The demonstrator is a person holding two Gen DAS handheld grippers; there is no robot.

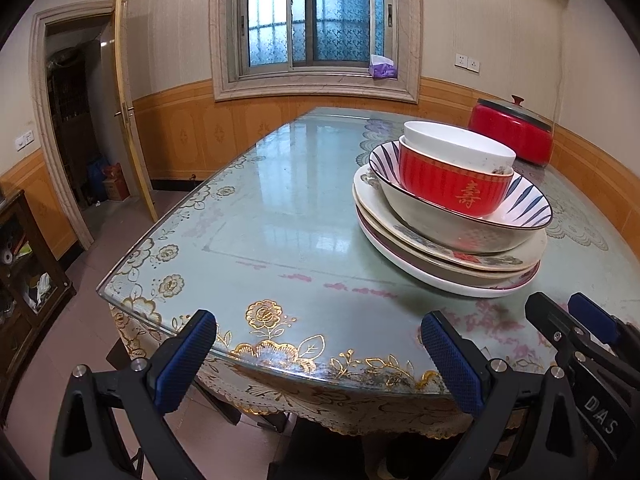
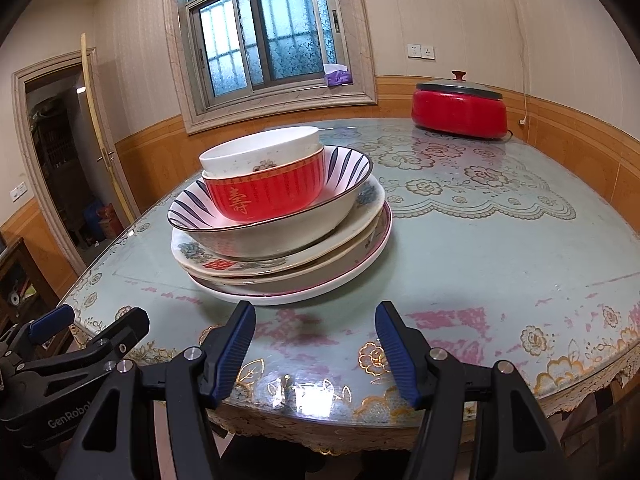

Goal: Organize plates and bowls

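Observation:
One stack of dishes stands on the glass-topped table (image 1: 280, 216). At the bottom lie several plates (image 1: 440, 276) (image 2: 312, 280). On them sits a wide blue-striped bowl (image 1: 528, 204) (image 2: 344, 168), then a red bowl (image 1: 452, 184) (image 2: 264, 196) with a gold character, then a white bowl (image 1: 456, 144) (image 2: 260, 150) on top. My left gripper (image 1: 316, 352) is open and empty at the table's near edge, left of the stack. My right gripper (image 2: 314, 348) is open and empty just in front of the stack. Each gripper shows at the edge of the other's view.
A red electric pot (image 1: 512, 128) (image 2: 460, 114) with a lid stands at the table's far right. A window with a purple tissue pack (image 2: 338, 74) is behind. An open doorway (image 1: 80, 140) and a dark cabinet (image 1: 24, 280) are to the left.

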